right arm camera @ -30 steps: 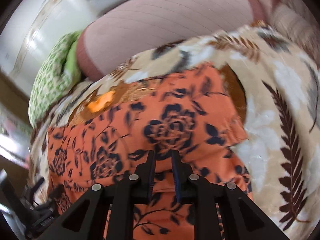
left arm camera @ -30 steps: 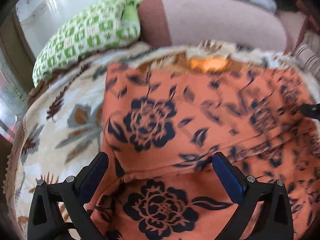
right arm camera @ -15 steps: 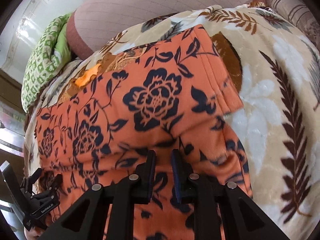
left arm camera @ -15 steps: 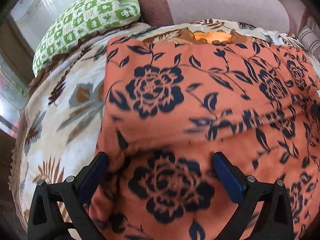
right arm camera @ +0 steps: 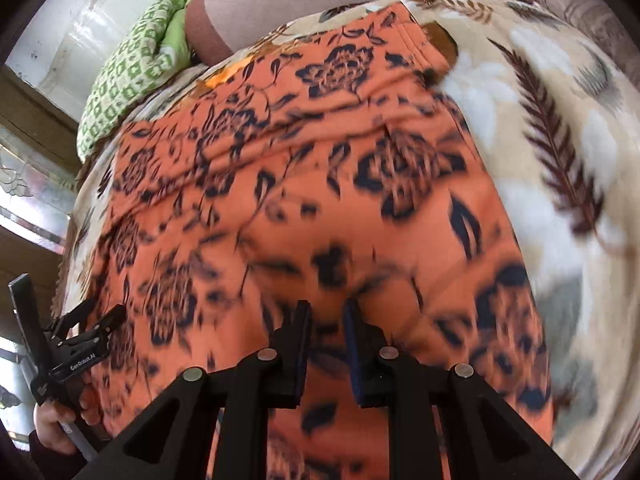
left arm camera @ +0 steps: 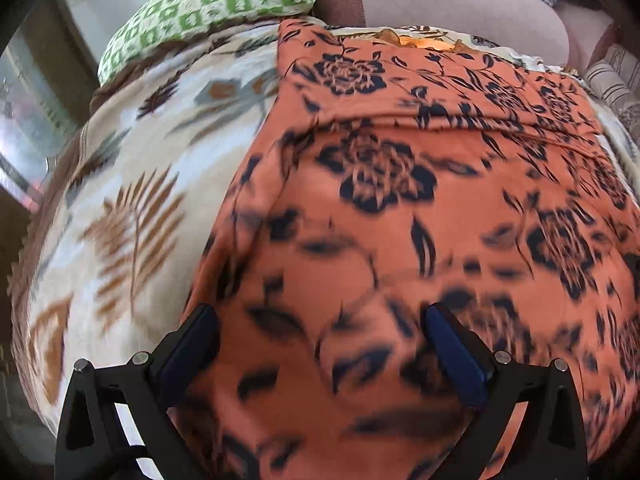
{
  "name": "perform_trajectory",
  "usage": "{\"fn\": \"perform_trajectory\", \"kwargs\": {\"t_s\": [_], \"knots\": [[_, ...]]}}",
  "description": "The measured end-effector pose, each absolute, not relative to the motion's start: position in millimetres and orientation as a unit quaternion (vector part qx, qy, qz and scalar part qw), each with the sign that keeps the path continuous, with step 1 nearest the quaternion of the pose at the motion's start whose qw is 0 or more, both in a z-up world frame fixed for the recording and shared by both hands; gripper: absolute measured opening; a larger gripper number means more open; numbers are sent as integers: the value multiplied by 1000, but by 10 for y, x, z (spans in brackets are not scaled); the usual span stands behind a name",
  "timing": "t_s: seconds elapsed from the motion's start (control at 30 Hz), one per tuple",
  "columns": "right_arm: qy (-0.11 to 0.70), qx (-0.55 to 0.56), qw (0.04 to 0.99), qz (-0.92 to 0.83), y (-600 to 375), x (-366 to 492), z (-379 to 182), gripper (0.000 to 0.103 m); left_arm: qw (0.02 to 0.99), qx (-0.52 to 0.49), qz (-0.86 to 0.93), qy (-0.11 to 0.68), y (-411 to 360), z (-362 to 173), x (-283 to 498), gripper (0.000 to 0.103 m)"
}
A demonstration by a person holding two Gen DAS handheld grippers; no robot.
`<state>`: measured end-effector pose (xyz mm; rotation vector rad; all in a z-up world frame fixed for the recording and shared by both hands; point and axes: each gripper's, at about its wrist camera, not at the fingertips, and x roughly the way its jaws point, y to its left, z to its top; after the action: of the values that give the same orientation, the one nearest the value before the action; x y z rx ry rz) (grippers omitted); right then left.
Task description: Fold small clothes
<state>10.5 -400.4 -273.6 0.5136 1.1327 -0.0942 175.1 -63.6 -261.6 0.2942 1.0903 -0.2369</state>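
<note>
Garment (left arm camera: 400, 208): orange cloth with dark flower print, spread on the bed over a leaf-patterned blanket (left arm camera: 132, 208); near part raised toward both cameras, far part lying flat with a crease line across.
Left gripper (left arm camera: 320, 336): fingers (left arm camera: 192, 340) spread wide, cloth filling the gap between them; pads not pressing on it as far as visible; near cloth blurred.
Right gripper (right arm camera: 326, 336): fingers (right arm camera: 300, 344) drawn close, narrow gap; orange cloth directly ahead of the tips; actual pinch not discernible through blur.
Hand (right arm camera: 60, 420): seen low left in right wrist view, wrapped round the handle of the left gripper, at the cloth's left edge.
Pillow (left arm camera: 204, 4): green and white check, at far left of the bed, touching the blanket edge.
Bolster (left arm camera: 440, 0): pinkish, dark red end, lying across the far side behind the garment.
</note>
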Motion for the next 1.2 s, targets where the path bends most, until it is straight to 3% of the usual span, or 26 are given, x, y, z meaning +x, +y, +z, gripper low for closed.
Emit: {"fn": "perform_trajectory", "kwargs": {"t_s": [0.53,0.67,0.8,0.9,1.2], "knots": [[531,185,826,-50,-3631,-578,-2591,22,848,130,-142,494,-226,-2525,763,103],[485,216,847,2,-3490,-402,-2392,21,869,94,-160,460,-304,-2338,736,103],[517,218,825,76,-3094,-169,-2527,22,869,101,-153,459,-448,-2363,790,103],[567,202,792,103,-2831,-115,-2759,23,843,137,-135,502,-514,-2591,845,103],[573,215,779,135,-2938,-565,-2775,23,841,138,-144,504,-426,-2581,699,103]]}}
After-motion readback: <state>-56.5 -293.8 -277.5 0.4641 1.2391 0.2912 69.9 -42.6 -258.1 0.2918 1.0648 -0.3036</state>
